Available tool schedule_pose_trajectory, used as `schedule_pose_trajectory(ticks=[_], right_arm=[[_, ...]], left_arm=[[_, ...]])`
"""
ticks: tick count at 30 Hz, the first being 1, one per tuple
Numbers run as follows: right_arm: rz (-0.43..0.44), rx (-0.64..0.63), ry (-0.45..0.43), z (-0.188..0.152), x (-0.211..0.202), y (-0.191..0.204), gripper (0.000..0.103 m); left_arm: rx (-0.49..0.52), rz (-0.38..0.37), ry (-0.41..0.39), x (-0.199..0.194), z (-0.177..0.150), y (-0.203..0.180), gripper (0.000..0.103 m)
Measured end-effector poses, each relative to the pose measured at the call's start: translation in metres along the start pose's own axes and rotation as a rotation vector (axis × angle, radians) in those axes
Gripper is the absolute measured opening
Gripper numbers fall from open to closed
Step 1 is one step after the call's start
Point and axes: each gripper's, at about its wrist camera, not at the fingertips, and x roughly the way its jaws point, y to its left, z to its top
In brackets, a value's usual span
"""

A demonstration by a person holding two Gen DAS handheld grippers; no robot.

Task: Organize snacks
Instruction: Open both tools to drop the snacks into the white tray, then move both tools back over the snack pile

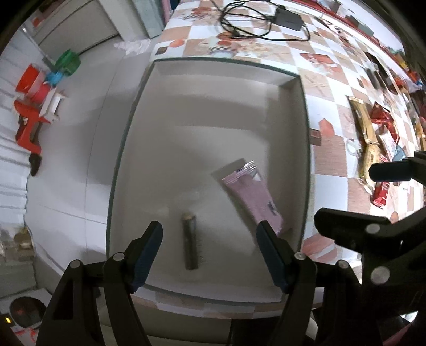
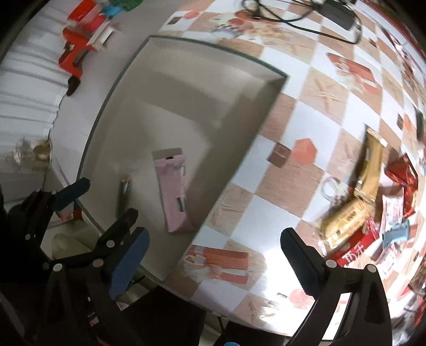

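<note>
A shallow white box [image 1: 305, 149] sits at the table's near left corner; it also shows in the right wrist view [image 2: 234, 111]. Inside lie a pink snack packet [image 1: 253, 194] [image 2: 173, 194] and a thin dark stick snack [image 1: 190, 242] [image 2: 123, 194]. My left gripper [image 1: 210, 252] is open and empty, above the box's near end, over the dark stick. My right gripper [image 2: 213, 260] is open and empty, above the tablecloth just right of the box. A pile of gold [image 2: 354, 197] and red [image 2: 402, 170] snack packets lies to the right; it also shows in the left wrist view [image 1: 372, 133].
The checkered tablecloth [image 2: 306, 117] covers the table. A black power adapter [image 1: 289, 18] with cables lies at the far side. Red, green and blue objects [image 1: 40, 87] lie on the floor to the left. The table's near edge [image 2: 239, 314] is close below the grippers.
</note>
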Motion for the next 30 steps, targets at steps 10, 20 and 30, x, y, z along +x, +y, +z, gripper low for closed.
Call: schedule_pose_trajectory(ticks=[10,20,30], right_arm=[[0.006,0.099,-0.033,-0.014,-0.016,-0.033,0.1],[0.024,0.175,-0.056,-0.03,-0.03,-0.067,0.1],[0.041,0.266,-0.062,-0.052,-0.034,-0.106,0.1]], left_arm=[[0.076,0.018,-0.018,-0.008,0.008,-0.027,0.079],[0.145,0.031,-0.017,-0.011,0.015,-0.061,0.08],[0.239,0.04,-0.017,-0.013,0.019,-0.1,0.081]])
